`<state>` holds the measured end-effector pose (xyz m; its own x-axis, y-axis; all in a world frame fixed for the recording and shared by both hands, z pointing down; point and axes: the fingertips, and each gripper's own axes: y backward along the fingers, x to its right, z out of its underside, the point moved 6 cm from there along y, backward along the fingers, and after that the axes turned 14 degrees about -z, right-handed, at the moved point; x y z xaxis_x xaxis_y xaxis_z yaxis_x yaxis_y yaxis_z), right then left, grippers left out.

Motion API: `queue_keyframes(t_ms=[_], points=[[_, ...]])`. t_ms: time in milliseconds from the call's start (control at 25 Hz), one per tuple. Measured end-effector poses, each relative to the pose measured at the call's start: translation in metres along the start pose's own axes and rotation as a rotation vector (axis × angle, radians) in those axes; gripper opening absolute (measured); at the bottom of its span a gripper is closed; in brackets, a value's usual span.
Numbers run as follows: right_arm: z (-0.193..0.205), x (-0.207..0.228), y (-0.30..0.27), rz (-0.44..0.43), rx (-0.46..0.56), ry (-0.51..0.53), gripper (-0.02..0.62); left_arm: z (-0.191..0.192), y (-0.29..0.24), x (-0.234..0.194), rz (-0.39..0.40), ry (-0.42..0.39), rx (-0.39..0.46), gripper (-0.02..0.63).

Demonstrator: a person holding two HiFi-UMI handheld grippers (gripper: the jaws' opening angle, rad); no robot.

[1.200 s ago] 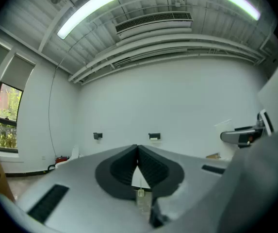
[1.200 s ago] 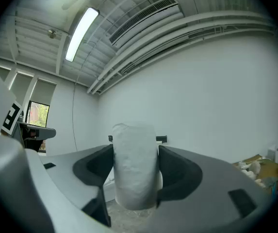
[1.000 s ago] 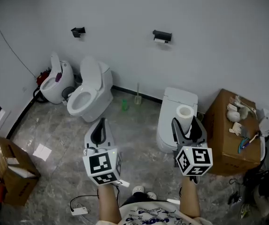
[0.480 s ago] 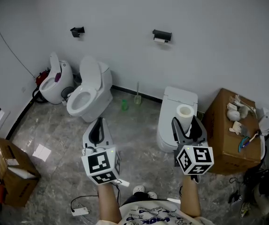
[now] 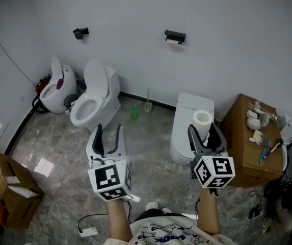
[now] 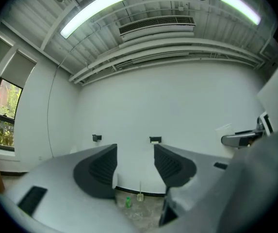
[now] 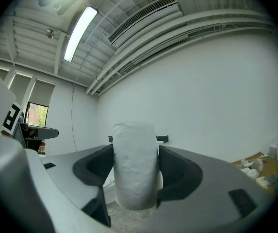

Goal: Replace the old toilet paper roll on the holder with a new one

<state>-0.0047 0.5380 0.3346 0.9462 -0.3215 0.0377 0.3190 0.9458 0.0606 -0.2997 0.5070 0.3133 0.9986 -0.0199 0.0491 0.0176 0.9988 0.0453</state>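
Observation:
My right gripper (image 5: 204, 132) is shut on a new white toilet paper roll (image 5: 202, 120), which stands upright between its pads (image 7: 135, 166). Far ahead on the white wall is the black holder (image 5: 175, 36) with a thin old roll under it, also small in the left gripper view (image 6: 155, 140). Both grippers are well short of that holder. My left gripper (image 5: 108, 138) is held level at the left; its jaws have just been opening and now stand wide with nothing between them (image 6: 135, 165).
A closed white toilet (image 5: 184, 137) sits below the right gripper. An open toilet (image 5: 92, 98) and a smaller one (image 5: 56, 88) stand left. A cluttered cardboard box (image 5: 247, 152) is at right, another box (image 5: 10, 188) at left. A second black wall fitting (image 5: 80, 32) hangs left.
The left gripper's jaws, shut in both earlier frames, now stand apart. The right gripper keeps its hold on the roll and has barely moved.

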Motion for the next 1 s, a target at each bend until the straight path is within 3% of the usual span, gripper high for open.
queue_keyframes(t_ms=[400, 1000], points=[[0.014, -0.005, -0.017, 0.044, -0.020, -0.008, 0.296, 0.017, -0.028, -0.013, 0.025, -0.018, -0.033, 0.230], [0.025, 0.040, -0.089, 0.046, -0.041, -0.004, 0.296, 0.032, -0.107, 0.005, -0.004, -0.053, -0.051, 0.230]])
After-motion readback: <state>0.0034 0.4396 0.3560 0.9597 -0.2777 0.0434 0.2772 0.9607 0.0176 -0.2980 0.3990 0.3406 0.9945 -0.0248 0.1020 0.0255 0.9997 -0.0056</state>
